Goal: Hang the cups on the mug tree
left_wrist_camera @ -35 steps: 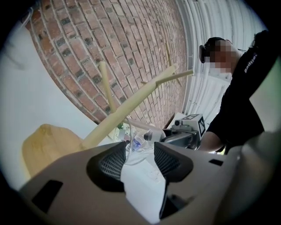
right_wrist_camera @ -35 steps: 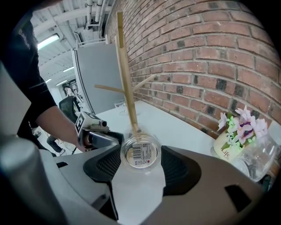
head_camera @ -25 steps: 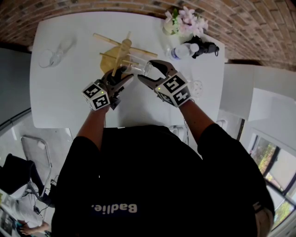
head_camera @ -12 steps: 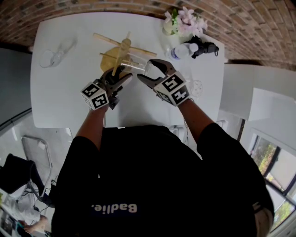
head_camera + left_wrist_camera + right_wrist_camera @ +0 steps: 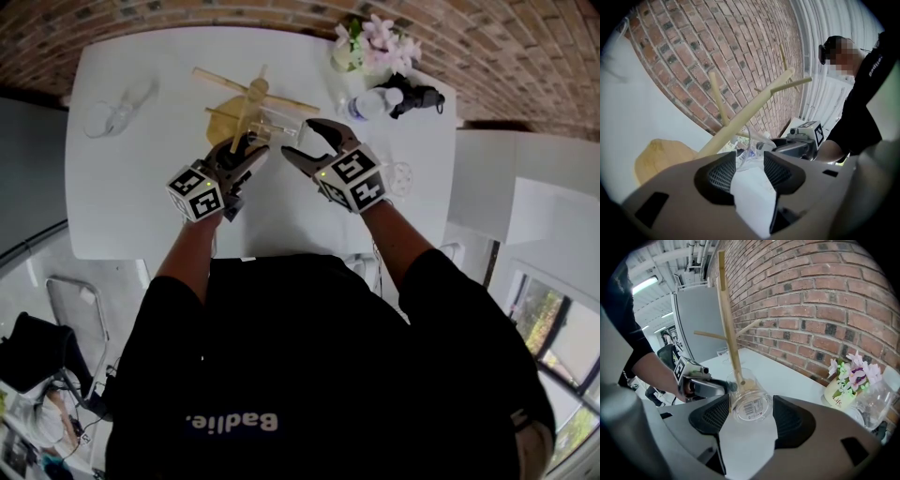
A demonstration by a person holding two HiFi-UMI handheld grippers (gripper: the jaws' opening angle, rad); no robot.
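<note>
This looks like an office or workroom rather than a home. It has a bare brick wall (image 5: 187, 14), a plain white table (image 5: 122, 187), exposed ceiling pipes (image 5: 693, 258), a strip light (image 5: 644, 284), a grey partition (image 5: 693, 319) and a big window (image 5: 548, 319).

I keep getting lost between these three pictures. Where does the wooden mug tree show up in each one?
Head view: the mug tree is at upper middle, seen from above.
Left gripper view: its stem slants from lower left up to upper right, through the centre.
Right gripper view: its stem stands nearly upright, left of centre.
Shared landmark: the brick wall behind it.
</note>
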